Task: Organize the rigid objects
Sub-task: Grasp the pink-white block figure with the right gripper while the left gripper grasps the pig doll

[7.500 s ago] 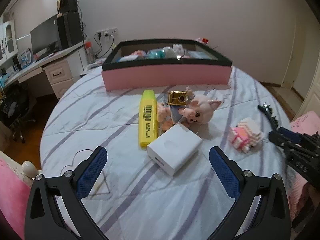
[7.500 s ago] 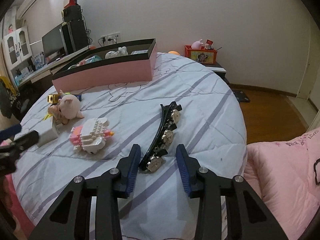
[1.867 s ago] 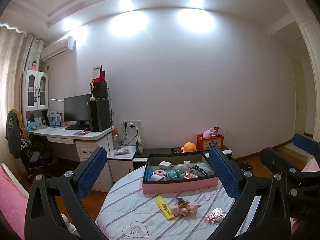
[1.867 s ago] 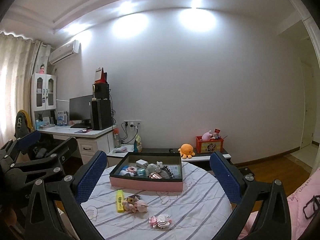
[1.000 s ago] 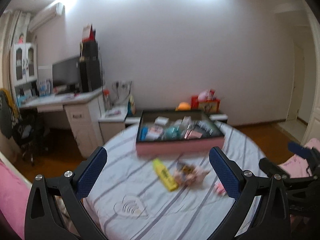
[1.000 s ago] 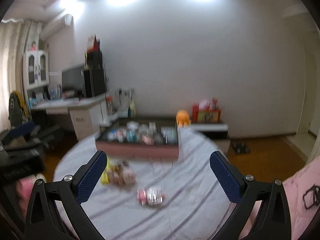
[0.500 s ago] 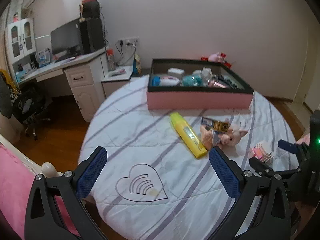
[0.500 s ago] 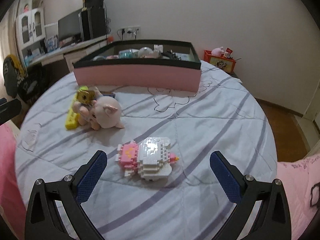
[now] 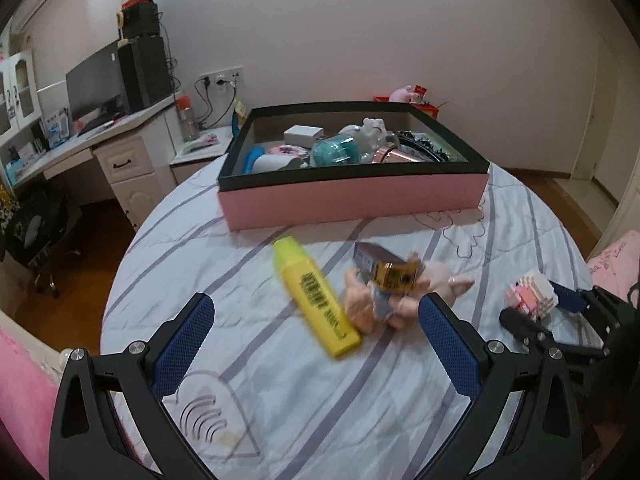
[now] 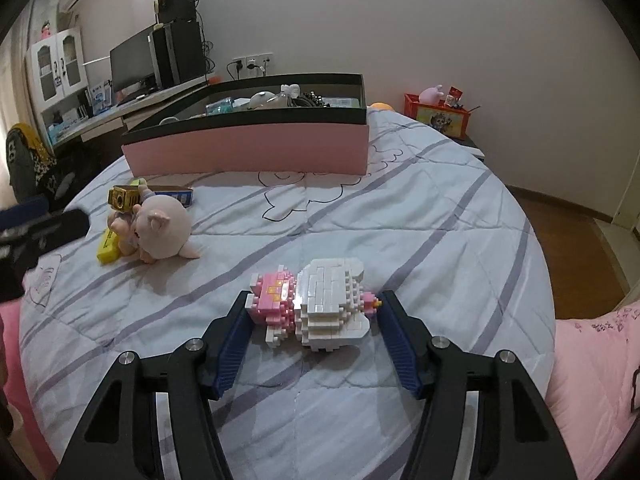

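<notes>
A pink-and-white block figure (image 10: 320, 304) lies on the striped quilt. My right gripper (image 10: 314, 300) straddles it, and its jaws are closing with the pads touching both ends. In the left wrist view the same figure (image 9: 530, 298) sits at the far right inside the right gripper (image 9: 540, 308). My left gripper (image 9: 316, 340) hangs open and empty just short of a yellow highlighter (image 9: 316, 300). Beside the highlighter lie a pink pig toy (image 9: 400, 300) and a gold toy camera (image 9: 398, 276). The pig (image 10: 162, 232) also shows left of the block figure.
A pink box with a black rim (image 9: 352, 196) stands at the back of the round bed and holds several items. A desk with a monitor (image 9: 92, 88) is far left. Pink bedding (image 10: 592, 364) lies at the right edge. The quilt falls away at the bed's rim.
Both grippers have sunk and tilted down toward the bed. The right jaws have narrowed from wide open onto the block figure. The left gripper has come closer to the highlighter and pig.
</notes>
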`<state>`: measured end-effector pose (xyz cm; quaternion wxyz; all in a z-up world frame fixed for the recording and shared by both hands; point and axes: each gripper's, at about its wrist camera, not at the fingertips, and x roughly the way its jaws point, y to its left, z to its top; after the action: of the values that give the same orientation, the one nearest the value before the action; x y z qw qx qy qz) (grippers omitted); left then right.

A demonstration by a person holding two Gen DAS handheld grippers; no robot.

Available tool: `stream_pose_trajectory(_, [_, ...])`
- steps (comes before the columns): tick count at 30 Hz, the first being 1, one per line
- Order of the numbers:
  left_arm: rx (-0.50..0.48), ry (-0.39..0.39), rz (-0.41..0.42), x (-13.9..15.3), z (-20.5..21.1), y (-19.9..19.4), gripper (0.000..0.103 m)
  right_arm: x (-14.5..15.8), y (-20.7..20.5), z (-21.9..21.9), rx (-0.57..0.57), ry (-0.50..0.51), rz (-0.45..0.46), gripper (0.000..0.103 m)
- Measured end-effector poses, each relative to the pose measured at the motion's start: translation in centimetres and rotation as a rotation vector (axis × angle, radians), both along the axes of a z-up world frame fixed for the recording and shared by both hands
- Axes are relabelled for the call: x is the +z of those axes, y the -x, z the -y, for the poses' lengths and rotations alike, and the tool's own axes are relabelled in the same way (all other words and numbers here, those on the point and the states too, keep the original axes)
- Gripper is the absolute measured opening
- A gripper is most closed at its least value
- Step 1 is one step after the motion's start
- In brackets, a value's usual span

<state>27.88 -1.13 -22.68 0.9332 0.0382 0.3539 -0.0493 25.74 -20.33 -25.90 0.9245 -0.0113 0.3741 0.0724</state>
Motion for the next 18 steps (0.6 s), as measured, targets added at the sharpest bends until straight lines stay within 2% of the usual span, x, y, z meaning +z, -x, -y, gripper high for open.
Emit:
stream_pose_trajectory(5, [-0.009,-0.008,-0.021,-0.5,0.1,-2.5,0.103,0.0,0.0,0.1,0.003,-0.005,-0.001,0.064])
stream_pose_trajectory(7, [-0.031,0.054,-0.029,-0.3,-0.6,-3.2,0.103,0.0,0.0,0.1,0.004,-0.007,0.000,0.064])
stream_pose_trajectory(9, [-0.008,0.089,-0.021,0.0,-1.8,-3.7,0.103,0.0,0.0,0.2,0.005,-0.012,0.002,0.064])
stream_pose_trajectory(12, [0.094,0.079,0.015,0.4,-4.0,-4.3,0.103,0.0,-0.1,0.2,0.005,-0.017,0.002,0.064])
stream_pose_trajectory(15, [0.217,0.029,-0.007,-0.1,-6.0,-5.3,0.103,0.0,-0.1,0.2,0.005,-0.018,0.002,0.064])
stream_pose_trajectory(18, [0.255,0.055,-0.018,-0.6,-7.4,-5.1,0.103,0.0,-0.1,0.2,0.006,-0.015,0.002,0.064])
